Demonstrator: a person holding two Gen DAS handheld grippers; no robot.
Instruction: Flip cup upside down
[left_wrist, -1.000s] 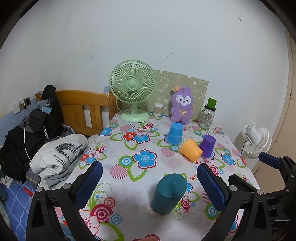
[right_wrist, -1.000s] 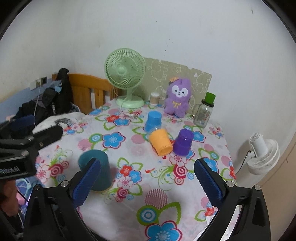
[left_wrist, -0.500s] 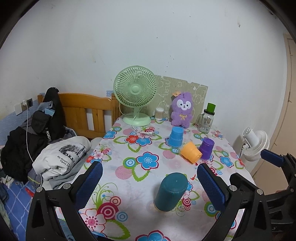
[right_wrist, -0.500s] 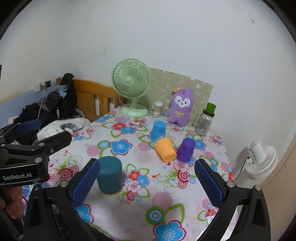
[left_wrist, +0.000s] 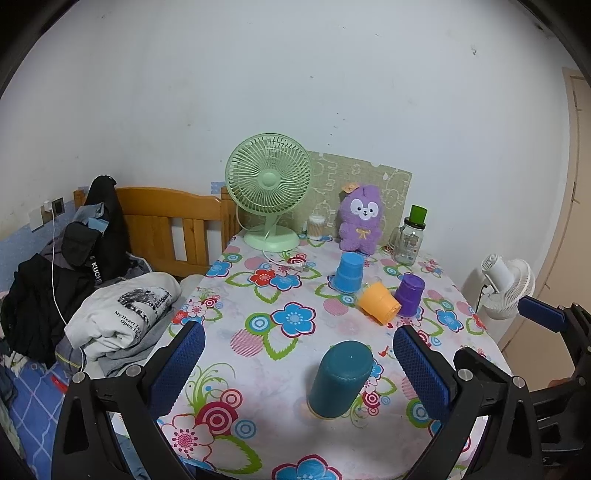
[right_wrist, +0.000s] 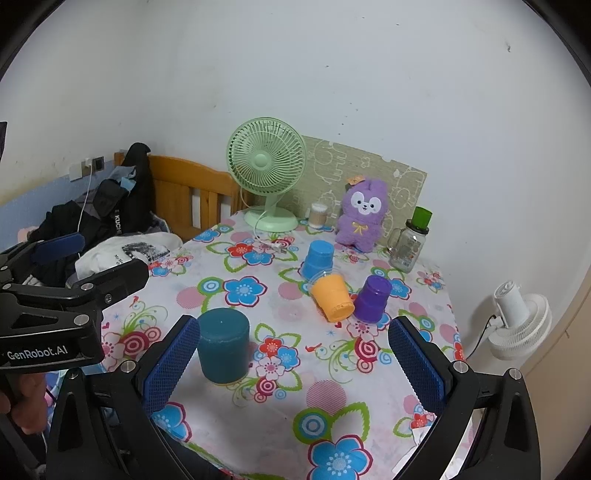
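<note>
A teal cup (left_wrist: 340, 379) stands upside down near the front of the flowered table (left_wrist: 258, 332); it also shows in the right wrist view (right_wrist: 222, 344). Farther back a blue cup (left_wrist: 349, 272) and a purple cup (left_wrist: 410, 294) stand upside down. An orange cup (left_wrist: 379, 302) lies on its side between them. My left gripper (left_wrist: 295, 373) is open and empty, back from the teal cup. My right gripper (right_wrist: 291, 369) is open and empty, with the teal cup beside its left finger.
A green desk fan (left_wrist: 269, 192), a purple plush toy (left_wrist: 360, 220), a glass bottle with a green cap (left_wrist: 410, 236) and a small jar (left_wrist: 316, 227) stand along the back. A bed with piled clothes (left_wrist: 74, 295) is left. A white floor fan (left_wrist: 504, 284) stands right.
Both grippers have drawn back and up from the table, so the cups look smaller and lower. The cups have not moved. Both grippers stay open.
</note>
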